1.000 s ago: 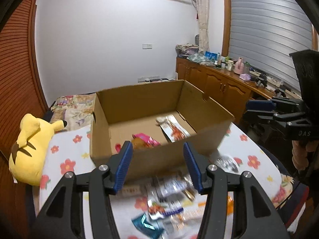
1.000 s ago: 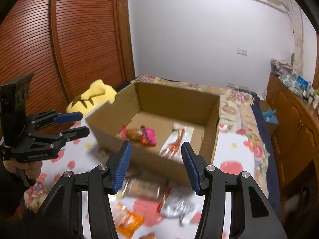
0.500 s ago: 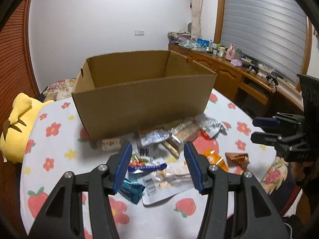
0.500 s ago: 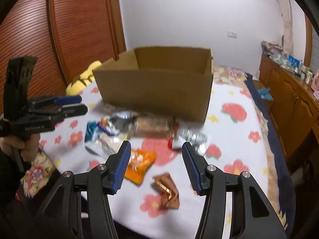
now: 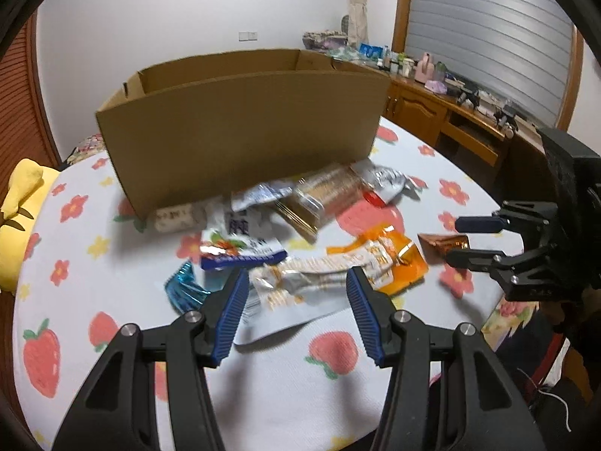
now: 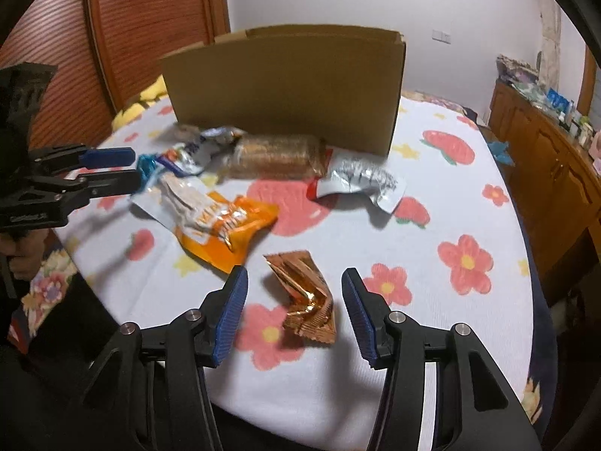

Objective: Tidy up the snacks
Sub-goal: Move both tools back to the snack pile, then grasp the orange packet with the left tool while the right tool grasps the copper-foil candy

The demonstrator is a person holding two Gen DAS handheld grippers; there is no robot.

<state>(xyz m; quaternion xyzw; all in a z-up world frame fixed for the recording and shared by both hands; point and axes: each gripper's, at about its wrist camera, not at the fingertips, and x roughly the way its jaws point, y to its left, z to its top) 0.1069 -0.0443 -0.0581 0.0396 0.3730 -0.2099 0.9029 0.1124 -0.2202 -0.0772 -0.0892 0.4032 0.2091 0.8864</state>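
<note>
Two wrist views (near, downward); shared snack pile point(image 5: 319, 225)

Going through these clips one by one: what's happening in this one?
A person holds a gripper in each hand over a flowered table strewn with snack packets, in front of a cardboard box. The right gripper is open around a copper foil packet, not touching it. The left gripper is open over a white packet beside an orange packet. Neither holds anything.
</note>
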